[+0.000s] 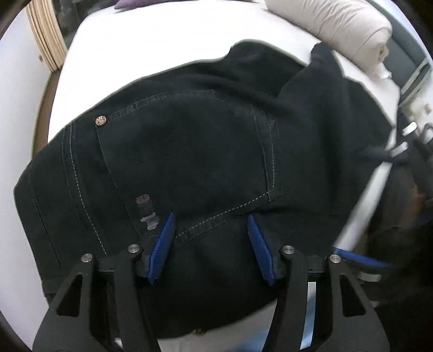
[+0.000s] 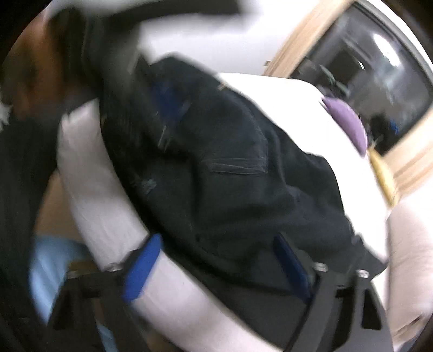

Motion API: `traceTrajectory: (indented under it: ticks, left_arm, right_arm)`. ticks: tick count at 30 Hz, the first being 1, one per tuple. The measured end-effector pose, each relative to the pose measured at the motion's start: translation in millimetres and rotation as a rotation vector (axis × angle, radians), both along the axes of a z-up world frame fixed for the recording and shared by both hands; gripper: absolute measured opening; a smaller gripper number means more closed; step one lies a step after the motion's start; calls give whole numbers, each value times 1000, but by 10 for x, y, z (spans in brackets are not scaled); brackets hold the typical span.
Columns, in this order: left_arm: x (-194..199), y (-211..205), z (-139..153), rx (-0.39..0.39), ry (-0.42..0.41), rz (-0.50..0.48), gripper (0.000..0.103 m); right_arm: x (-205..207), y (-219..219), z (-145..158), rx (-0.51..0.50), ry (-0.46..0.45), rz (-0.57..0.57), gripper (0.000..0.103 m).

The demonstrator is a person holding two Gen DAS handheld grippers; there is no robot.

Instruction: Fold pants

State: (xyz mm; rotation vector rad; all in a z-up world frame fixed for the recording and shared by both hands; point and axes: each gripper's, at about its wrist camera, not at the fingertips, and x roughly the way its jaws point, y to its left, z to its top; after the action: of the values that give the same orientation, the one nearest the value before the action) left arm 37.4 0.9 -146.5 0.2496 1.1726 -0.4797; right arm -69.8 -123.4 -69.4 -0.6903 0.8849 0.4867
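I have both tongs apart with nothing pinched: the left gripper hangs spread over the seat of the black pants, pads clear of the cloth, and the right gripper gapes wide, one blue pad over the white mattress edge, the other over dark fabric. The pants lie bunched on the mattress, back pocket up, with a loose flap rising toward 1 o'clock near the cream bolster. My judgement: before any fold I should flatten that flap, then take the waistband and leg ends low and square so the layers travel together. The right view is badly smeared, so I cannot tell where the legs end; the near hem is hidden behind my left tong's frame at 6 o'clock
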Motion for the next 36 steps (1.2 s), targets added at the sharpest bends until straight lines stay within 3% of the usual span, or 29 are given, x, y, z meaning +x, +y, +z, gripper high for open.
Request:
traceTrajectory:
  ticks: [2,5,8,12,16,18,19,20,21,24,28,30,31,32,33,35,36]
  left_arm:
    - [15,-48,1,18,-7,8,53]
    - [56,-41,-8,10,15,23,53]
    - [55,-17,-10,18,36,31,53]
    - [101,12,-16,9,60,45,53]
    - [155,14,1,16,68,55,53]
    - [181,5,3,17,72,62,53]
    - [191,-13,5,18,73,67,53]
    - [191,-17,1,20,73,69,53]
    - [198,-22,3,21,74,71,53]
    - [229,-25,14,20,80,76,54]
    - [242,-39,0,22,77,76,55]
    - [240,-62,-11,29,72,74,57]
    - [242,-82,-11,34,71,75,58]
    - [246,-93,-9,37,70,77,58]
    - [242,-109,-13,38,69,79,58]
    - [242,-122,-3,35,70,84,58]
    - [244,-122,0,32,70,87,58]
  right_arm:
    - [107,-394,252,205,38,-124,88]
    - [482,-1392,461,593,130,-433,84]
    - [878,-2532,446,873,131,-766,75]
    - [1280,-3596,157,1187,168,-1039,75]
    - [1715,-4037,-241,1259,238,-1227,73]
    - [1888,-4106,-415,1310,283,-1270,60]
    - [1968,-4110,-451,1304,292,-1279,52]
    - [2068,-4096,-459,1288,300,-1281,37]
    - [2167,-4077,-442,1277,309,-1269,14]
    - [2303,-3979,-223,1154,295,-1292,10]
    - [2501,-3855,325,925,254,-1284,9]
    - [2731,-3788,599,842,262,-1236,17]
    - [2859,-3712,707,815,275,-1221,28]
    - [2966,-3691,778,813,288,-1203,59]
    - [3049,-3627,868,844,287,-1169,83]
    - [3197,-3573,1106,956,212,-1056,103]
    - [3211,-3579,1201,965,170,-1022,103]
